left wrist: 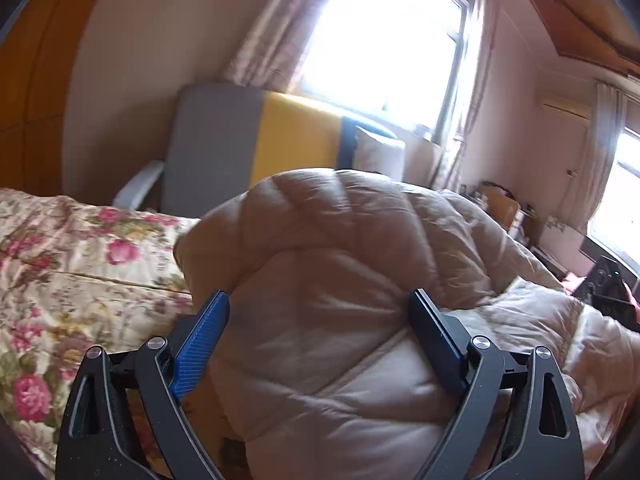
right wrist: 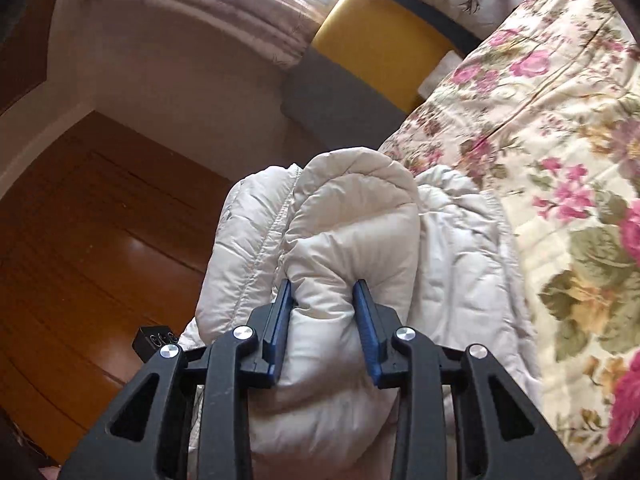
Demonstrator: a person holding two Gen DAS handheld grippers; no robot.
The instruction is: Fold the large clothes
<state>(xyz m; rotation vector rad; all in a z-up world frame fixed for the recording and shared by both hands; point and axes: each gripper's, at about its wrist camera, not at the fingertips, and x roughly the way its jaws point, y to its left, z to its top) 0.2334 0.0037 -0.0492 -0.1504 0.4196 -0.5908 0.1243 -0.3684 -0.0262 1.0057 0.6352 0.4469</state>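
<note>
Bulging between the blue pads of the left gripper, a thick fold of the cream puffer coat fills the jaws, which stand wide yet press into it at both sides. The right gripper pinches a narrower roll of coat, its pads dented into the padding. Coat lies on the floral bedspread, which spreads toward 2 o'clock in the right view, wooden floor at 9.

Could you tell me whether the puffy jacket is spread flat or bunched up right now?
Bunched up: the puffy jacket bulges in thick doubled layers between the right gripper fingers, and mounds above the floral bedspread at the left gripper.
</note>
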